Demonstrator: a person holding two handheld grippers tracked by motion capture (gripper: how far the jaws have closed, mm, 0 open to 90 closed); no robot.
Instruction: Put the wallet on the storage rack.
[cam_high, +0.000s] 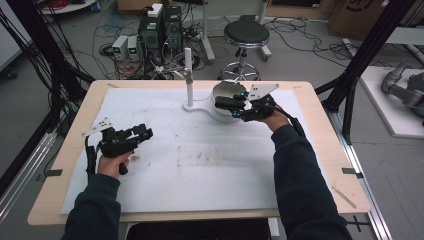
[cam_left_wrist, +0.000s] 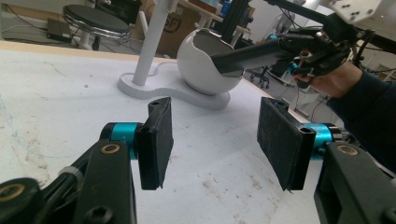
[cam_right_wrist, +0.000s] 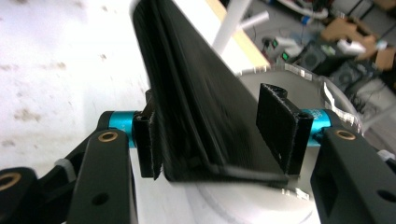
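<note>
Black flat piece (cam_right_wrist: 205, 107) lay between the right tool's (cam_right_wrist: 219, 135) parted jaws, slanting into the white bowl (cam_left_wrist: 198, 65) on its stand (cam_high: 189, 102) at the counter's (cam_high: 165, 165) far side. Best withdraw straight back, without snagging it. Left tool (cam_left_wrist: 212, 135) idled, half-open and empty.
</note>
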